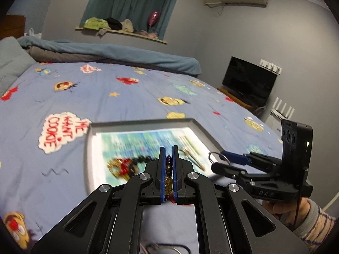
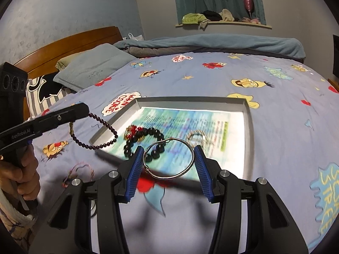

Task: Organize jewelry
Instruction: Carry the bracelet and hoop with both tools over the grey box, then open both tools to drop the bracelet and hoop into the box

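Over the bed's near edge, the left gripper [image 2: 84,109] has its jaws pinched on a dangling bead bracelet [image 2: 99,133]; beside it, the right gripper [image 2: 168,165] clamps a wire bangle [image 2: 169,158] above the tray [image 2: 251,127]. Swinging beads could snag the rim.
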